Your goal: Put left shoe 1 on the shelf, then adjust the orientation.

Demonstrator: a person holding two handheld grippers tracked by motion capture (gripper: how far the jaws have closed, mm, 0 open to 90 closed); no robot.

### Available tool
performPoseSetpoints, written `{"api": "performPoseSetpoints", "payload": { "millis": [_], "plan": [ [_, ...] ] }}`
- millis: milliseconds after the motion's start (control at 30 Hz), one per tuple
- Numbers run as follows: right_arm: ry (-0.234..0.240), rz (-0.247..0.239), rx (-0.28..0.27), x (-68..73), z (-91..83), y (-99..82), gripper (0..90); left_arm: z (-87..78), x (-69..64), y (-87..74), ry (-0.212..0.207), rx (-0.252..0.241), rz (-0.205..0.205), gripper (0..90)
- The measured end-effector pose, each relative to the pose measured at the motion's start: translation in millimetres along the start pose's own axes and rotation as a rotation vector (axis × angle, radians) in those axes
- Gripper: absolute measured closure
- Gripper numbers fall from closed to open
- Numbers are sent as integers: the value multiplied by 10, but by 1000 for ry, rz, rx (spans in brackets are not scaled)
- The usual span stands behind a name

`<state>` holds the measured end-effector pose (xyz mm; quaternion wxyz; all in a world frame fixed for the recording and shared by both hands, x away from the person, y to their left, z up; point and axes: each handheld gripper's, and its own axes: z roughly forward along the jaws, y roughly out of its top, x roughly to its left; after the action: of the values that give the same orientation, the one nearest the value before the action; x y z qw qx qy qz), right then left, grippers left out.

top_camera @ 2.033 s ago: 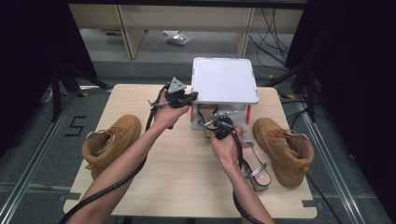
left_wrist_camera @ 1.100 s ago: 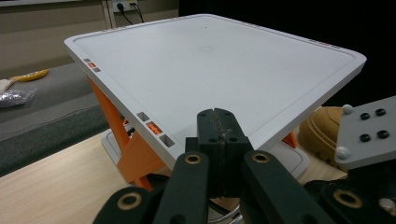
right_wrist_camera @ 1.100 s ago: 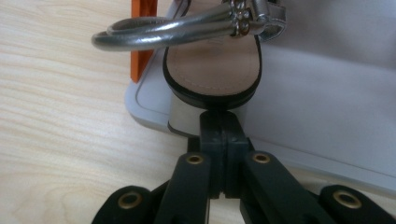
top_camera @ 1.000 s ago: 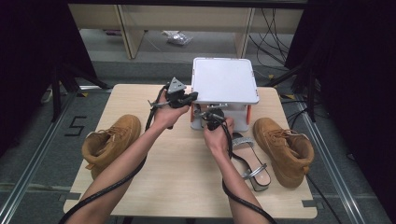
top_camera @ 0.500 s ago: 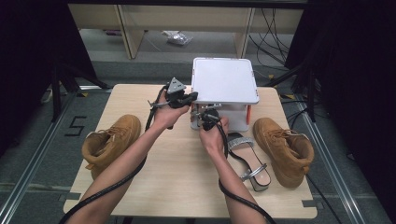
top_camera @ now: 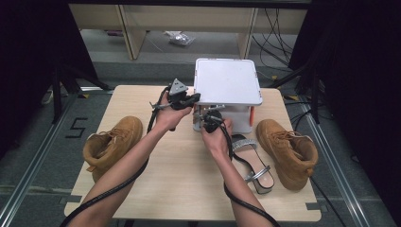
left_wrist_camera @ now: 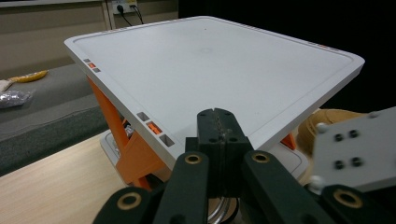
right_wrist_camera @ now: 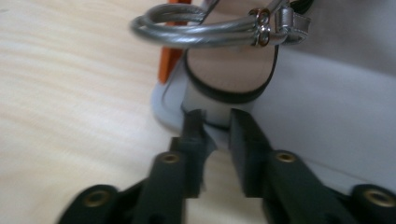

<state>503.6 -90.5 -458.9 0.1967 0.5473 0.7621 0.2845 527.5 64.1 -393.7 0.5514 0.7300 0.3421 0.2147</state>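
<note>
A white rack with orange posts and a flat white lid [top_camera: 227, 80] stands at the table's back middle. My left gripper [top_camera: 193, 98] is shut, its tips [left_wrist_camera: 217, 116] at the near left edge of the lid [left_wrist_camera: 210, 65], which looks tilted. My right gripper [top_camera: 208, 118] points under the lid at the lower shelf [right_wrist_camera: 327, 116]. A silver strappy sandal [right_wrist_camera: 229, 70] rests on that shelf just past its tips. Its jaws [right_wrist_camera: 217, 119] have just been opening and stand slightly apart with nothing between them. A matching sandal [top_camera: 250, 161] lies on the table to the right.
A tan boot [top_camera: 111, 144] lies at the table's left and another tan boot [top_camera: 288, 146] at its right, beside the rack. The wooden table [top_camera: 179, 179] has bare room in front. Cables trail from both grippers along the forearms.
The right hand has edged leftward and closer to the rack's lower shelf. The left hand and the lid have stayed where they were.
</note>
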Motion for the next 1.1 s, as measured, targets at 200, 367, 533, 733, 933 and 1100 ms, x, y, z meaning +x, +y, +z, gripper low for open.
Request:
{"api": "performPoseSetpoints", "payload": {
  "millis": [200,367,533,733,933,1100],
  "plan": [
    [28,-22,26,-87,-361,-100,617,2,0,3,1,3,-4,897],
    [27,-23,57,-269,-664,-263,554,0,1,1,1,1,-2,897],
    [18,-5,72,-501,-935,-441,508,2,-4,4,3,3,-4,898],
    [9,47,94,-779,-1151,-676,476,-8,4,-1,6,2,-4,897],
    [10,54,135,-954,-1234,-821,452,-1,-4,8,9,5,-7,897],
    [21,51,178,-1009,-1258,-883,431,-5,-5,0,11,-1,-8,897]
  ]
}}
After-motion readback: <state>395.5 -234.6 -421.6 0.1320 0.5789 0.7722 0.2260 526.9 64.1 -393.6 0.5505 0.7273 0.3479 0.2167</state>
